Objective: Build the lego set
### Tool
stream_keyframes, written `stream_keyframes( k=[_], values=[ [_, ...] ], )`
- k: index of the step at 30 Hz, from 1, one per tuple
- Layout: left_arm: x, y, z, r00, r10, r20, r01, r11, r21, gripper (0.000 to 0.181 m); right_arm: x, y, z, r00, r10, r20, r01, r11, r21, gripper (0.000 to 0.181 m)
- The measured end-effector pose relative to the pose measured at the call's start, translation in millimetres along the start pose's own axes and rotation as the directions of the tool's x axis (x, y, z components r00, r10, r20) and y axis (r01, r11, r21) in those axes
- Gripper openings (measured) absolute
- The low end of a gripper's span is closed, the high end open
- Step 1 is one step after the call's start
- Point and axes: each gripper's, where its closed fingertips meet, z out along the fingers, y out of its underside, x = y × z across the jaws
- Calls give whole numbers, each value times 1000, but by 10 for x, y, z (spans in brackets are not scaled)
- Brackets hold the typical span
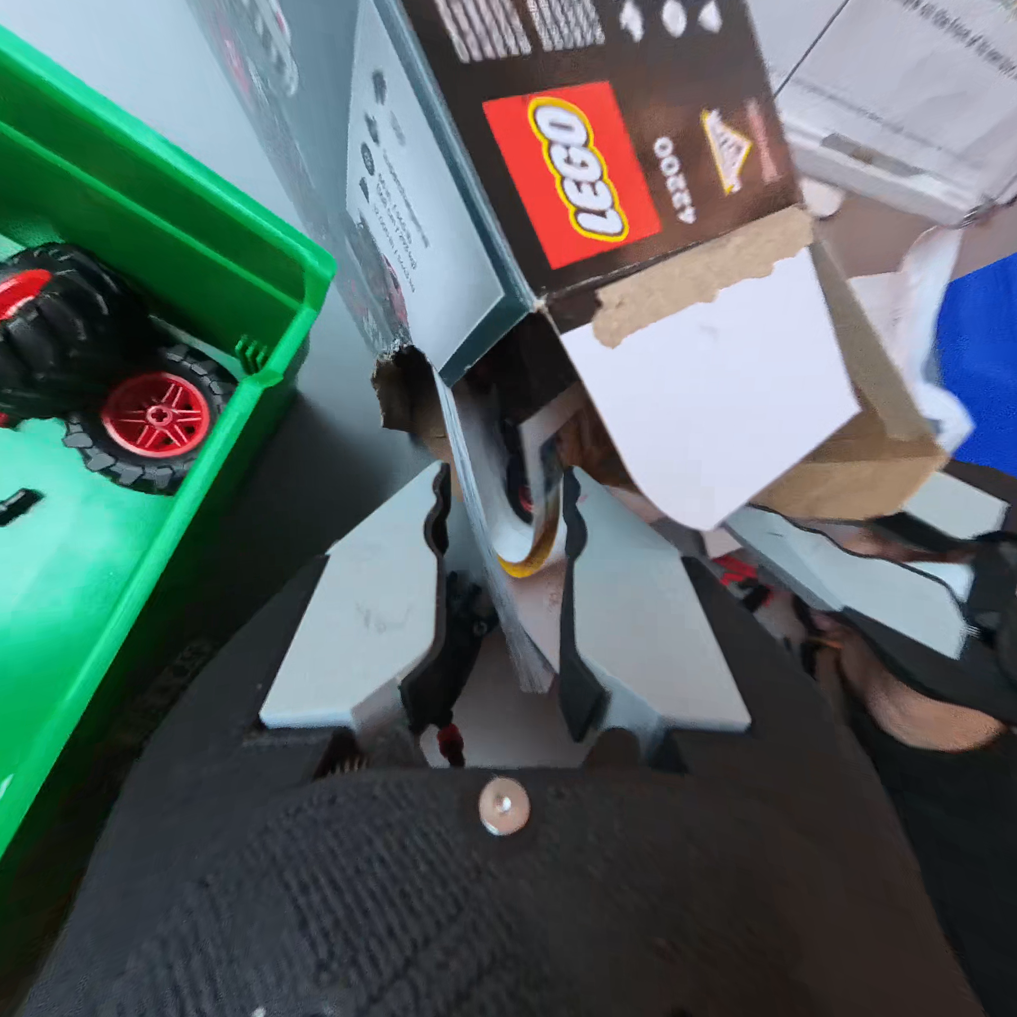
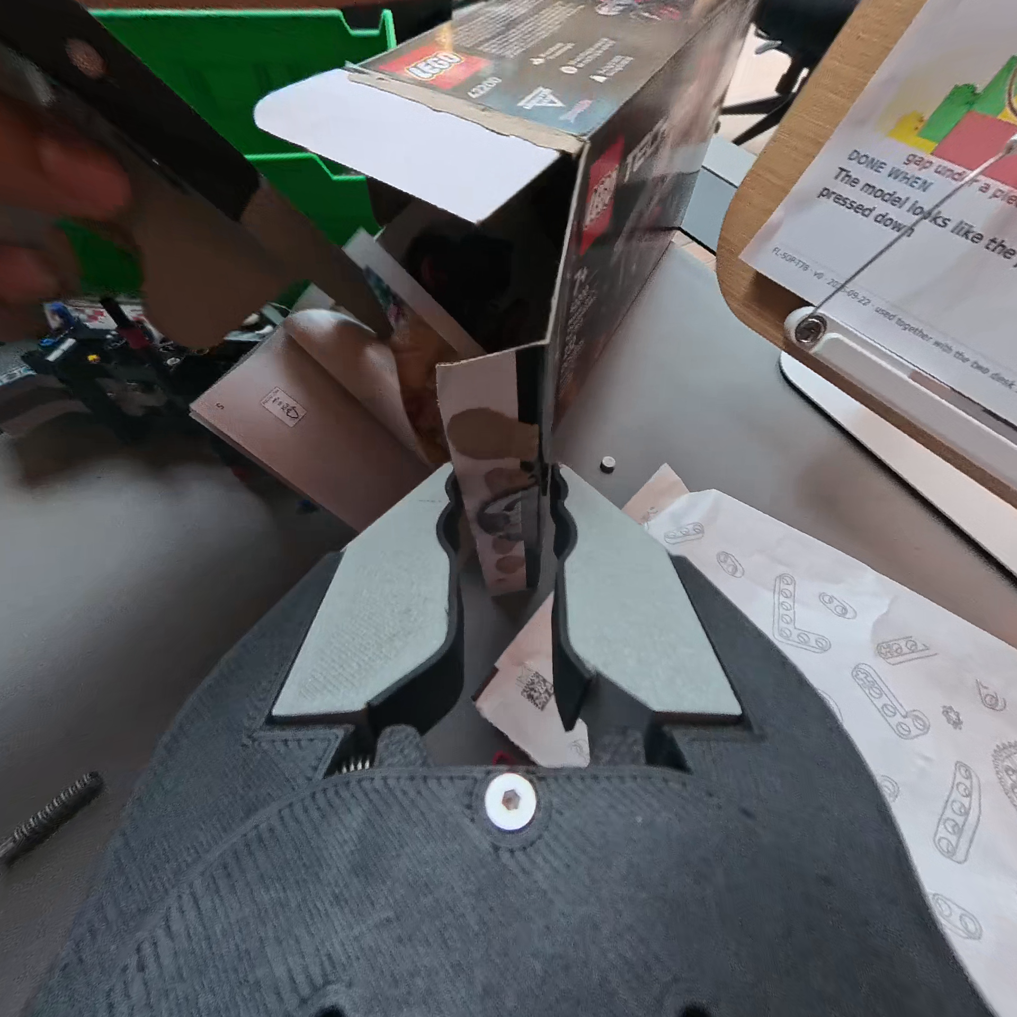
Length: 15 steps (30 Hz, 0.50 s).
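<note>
A dark Lego box (image 1: 633, 71) stands on the grey table with its end torn open and a white flap (image 1: 710, 385) hanging out. My left gripper (image 1: 503, 495) is shut on a curled instruction booklet (image 1: 490, 556) that sticks out of the box mouth. In the right wrist view the box (image 2: 616, 231) stands upright. My right gripper (image 2: 503, 495) is shut on its side flap (image 2: 495, 440). The left gripper (image 2: 374, 319) reaches in from the upper left, with the booklet (image 2: 308, 402) bent out below it.
A green bin (image 1: 165, 231) at left holds black tyres with red rims (image 1: 157, 418). A paper bag printed with part outlines (image 2: 825, 660) lies at right. A sheet on a wooden stand (image 2: 908, 209) stands behind. A partly built black model (image 2: 110, 357) sits at far left.
</note>
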Motion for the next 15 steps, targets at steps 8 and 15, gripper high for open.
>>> stream_keyframes(
  k=[8, 15],
  values=[
    [-223, -72, -6, 995, -34, 93, 32, 999, 25, 43, -3, -25, -35, 998, 37, 43, -38, 999, 21, 30],
    [54, 85, -22, 997, 0, -80, -7, 997, -82, 2, 4, -22, -37, 999, 37, 25, -38, 999, 15, 28]
  ],
)
